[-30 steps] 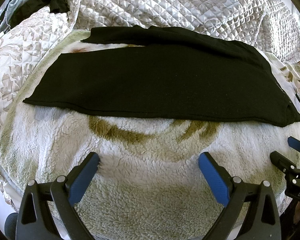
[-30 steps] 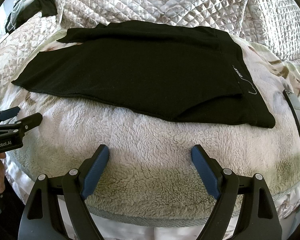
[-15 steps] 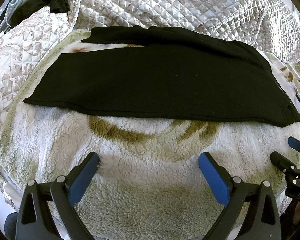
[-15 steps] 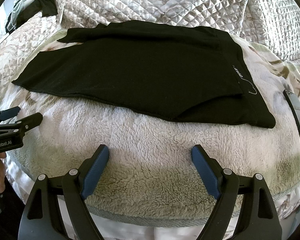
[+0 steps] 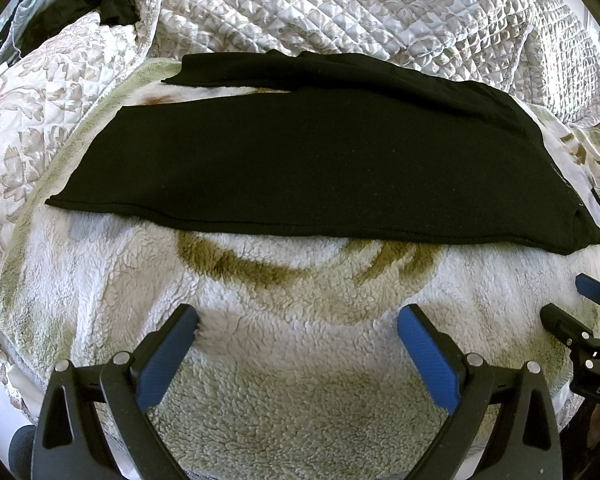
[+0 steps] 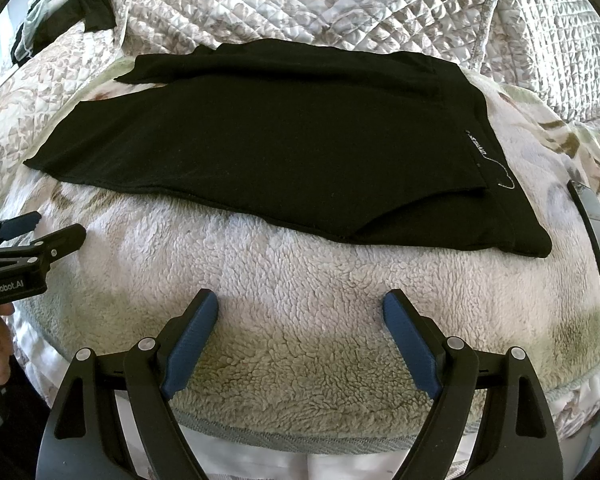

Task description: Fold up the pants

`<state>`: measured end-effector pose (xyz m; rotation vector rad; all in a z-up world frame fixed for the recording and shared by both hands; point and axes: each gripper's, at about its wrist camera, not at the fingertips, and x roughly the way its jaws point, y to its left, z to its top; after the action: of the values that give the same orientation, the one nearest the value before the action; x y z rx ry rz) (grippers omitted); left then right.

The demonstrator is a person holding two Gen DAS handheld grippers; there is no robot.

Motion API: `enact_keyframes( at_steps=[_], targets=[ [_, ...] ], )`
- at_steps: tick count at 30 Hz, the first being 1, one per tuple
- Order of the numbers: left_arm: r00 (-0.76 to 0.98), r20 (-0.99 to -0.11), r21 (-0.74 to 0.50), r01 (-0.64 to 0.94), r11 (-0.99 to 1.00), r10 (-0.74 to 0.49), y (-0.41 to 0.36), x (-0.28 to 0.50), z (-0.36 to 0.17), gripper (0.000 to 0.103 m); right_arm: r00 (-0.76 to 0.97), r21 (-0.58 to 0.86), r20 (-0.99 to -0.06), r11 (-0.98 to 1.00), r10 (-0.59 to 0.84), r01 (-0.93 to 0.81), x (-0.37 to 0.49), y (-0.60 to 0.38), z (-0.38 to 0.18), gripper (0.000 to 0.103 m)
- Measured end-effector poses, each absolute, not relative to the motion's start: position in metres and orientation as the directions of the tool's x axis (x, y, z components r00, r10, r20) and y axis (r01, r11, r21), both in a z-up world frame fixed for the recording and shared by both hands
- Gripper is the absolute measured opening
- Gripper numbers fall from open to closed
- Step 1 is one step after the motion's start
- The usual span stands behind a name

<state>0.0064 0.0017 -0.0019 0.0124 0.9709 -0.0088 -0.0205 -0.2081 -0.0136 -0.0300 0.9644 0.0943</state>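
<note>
Black pants (image 5: 320, 160) lie flat across a fluffy white blanket (image 5: 300, 292), legs to the left, waistband to the right; they also show in the right wrist view (image 6: 280, 140), with a small white logo near the waistband. My left gripper (image 5: 298, 316) is open and empty over the blanket, short of the pants' near edge. My right gripper (image 6: 300, 300) is open and empty, also short of the near edge. The right gripper's tips show at the right of the left wrist view (image 5: 572, 304); the left gripper's tips show at the left of the right wrist view (image 6: 44, 232).
A quilted cream bedspread (image 5: 340, 12) is bunched behind the pants. Dark clothing (image 5: 100, 4) lies at the far left back. A black phone (image 6: 596, 240) lies on the blanket right of the waistband. The bed's front edge (image 6: 300, 440) is just below my right gripper.
</note>
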Motion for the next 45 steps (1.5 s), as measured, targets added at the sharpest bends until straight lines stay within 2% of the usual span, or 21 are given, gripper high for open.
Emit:
enact_keyframes(
  at_steps=[45],
  targets=[
    [0.567,-0.824,0.009,0.025,1.0,-0.007,0.0007,0.0029,-0.0035,0.102,0.547,0.014,-0.834,0.993,0.076,-0.117,-0.0189,-0.2087,-0.0098,0.085]
  ],
)
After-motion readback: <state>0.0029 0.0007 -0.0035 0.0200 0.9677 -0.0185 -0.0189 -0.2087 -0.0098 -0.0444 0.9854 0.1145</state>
